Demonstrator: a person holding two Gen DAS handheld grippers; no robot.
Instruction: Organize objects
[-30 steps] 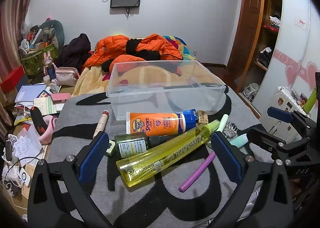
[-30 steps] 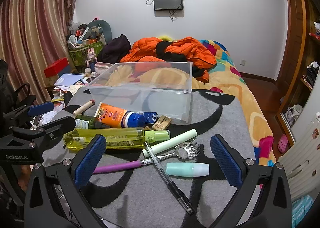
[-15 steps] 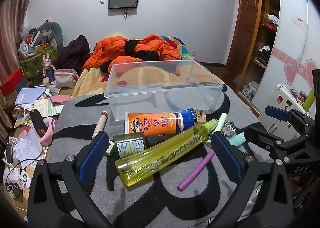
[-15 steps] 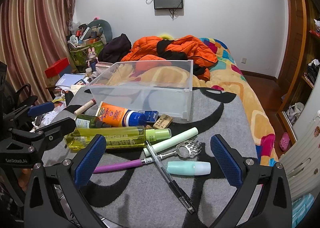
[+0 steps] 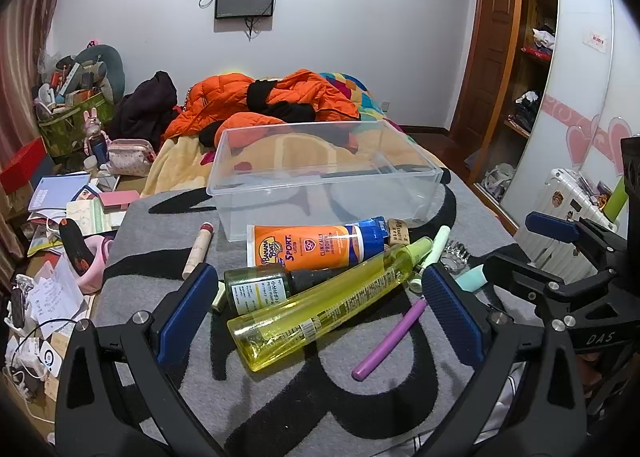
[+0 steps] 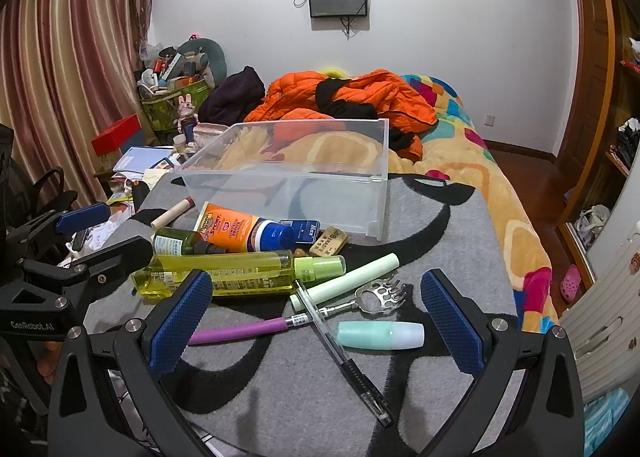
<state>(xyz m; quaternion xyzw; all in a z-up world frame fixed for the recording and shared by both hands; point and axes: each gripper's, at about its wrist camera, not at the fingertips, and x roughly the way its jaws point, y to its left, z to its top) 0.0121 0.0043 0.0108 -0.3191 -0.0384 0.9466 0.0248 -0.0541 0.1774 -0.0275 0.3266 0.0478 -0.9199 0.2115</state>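
Both grippers are held with their jaws spread wide apart, and nothing is gripped by either. Between the blue pads of the left gripper (image 5: 318,309), a yellow bottle (image 5: 320,305) is seen lying on its side on the grey and black blanket (image 5: 280,409), with a dark green bottle (image 5: 264,287) touching it just beyond and an orange sunscreen tube (image 5: 316,247) lying farther ahead. A purple pen (image 5: 390,339) is found near the right pad of this gripper, and a cream stick (image 5: 199,251) lies ahead of its left pad. The clear plastic bin (image 5: 320,177) is set straight ahead, beyond all the clutter, and nothing is seen inside it. Between the pads of the right gripper (image 6: 316,317), a clear pen with a black tip (image 6: 340,349) is laid across the purple pen (image 6: 240,331) and a metal claw-shaped scratcher (image 6: 376,297). A mint green tube (image 6: 380,335) lies just inside the right pad, and a pale green stick (image 6: 344,281) is seen slightly farther ahead, next to the yellow bottle's cap. An orange jacket (image 6: 348,97) is heaped on the bed behind the bin.
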